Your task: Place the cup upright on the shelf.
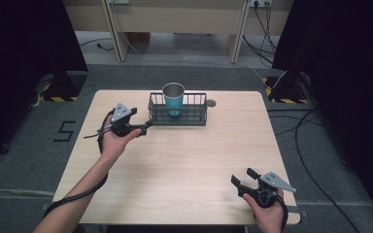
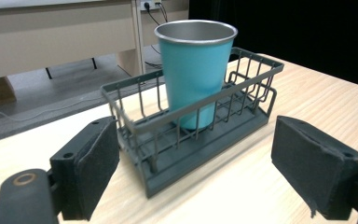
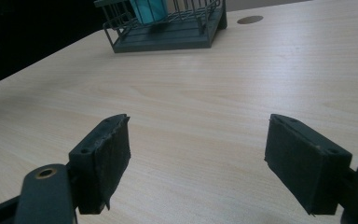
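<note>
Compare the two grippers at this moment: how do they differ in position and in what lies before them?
The left gripper sits at the wire basket's left end; the right gripper is at the table's near right corner. The left faces the basket holding the teal cup; the right faces bare wood. Both are open, holding nothing.

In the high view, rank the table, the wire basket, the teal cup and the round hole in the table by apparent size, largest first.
1. table
2. wire basket
3. teal cup, standing inside the basket
4. round hole, beside the basket
</note>
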`<state>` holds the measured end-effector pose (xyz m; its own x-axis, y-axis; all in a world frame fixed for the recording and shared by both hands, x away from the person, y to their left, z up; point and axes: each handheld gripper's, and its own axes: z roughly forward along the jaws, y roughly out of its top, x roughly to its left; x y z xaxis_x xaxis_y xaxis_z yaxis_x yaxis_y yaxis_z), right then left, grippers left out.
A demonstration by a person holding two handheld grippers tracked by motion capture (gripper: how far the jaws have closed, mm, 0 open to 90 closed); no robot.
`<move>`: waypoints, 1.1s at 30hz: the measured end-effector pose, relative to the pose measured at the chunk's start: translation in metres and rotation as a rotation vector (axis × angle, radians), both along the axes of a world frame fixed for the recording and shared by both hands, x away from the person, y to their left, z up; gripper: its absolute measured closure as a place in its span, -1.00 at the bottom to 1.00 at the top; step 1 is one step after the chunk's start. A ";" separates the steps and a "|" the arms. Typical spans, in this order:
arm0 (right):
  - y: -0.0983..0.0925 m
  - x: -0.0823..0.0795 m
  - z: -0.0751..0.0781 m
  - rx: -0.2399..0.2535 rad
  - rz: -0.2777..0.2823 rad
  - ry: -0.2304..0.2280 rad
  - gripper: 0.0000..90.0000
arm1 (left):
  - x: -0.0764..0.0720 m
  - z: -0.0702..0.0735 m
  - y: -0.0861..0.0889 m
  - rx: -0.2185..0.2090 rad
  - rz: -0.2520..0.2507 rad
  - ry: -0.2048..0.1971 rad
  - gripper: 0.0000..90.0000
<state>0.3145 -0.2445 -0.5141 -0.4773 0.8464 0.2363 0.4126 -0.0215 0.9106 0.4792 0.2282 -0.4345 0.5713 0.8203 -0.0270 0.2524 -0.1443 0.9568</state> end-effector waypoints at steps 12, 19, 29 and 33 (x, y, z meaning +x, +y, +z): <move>0.000 0.000 0.000 -0.003 -0.002 0.002 -0.49 | -0.022 -0.007 0.021 -0.003 0.006 -0.001 -0.67; 0.000 0.000 0.000 -0.001 -0.002 0.003 -0.49 | -0.040 -0.015 0.025 -0.001 -0.005 -0.012 -0.67; 0.000 0.000 0.000 -0.002 -0.002 0.002 -0.49 | -0.070 -0.028 0.048 0.005 0.001 0.005 -0.67; 0.000 0.000 0.000 -0.004 -0.002 0.002 -0.49 | -0.079 -0.034 0.060 -0.006 0.015 0.001 -0.67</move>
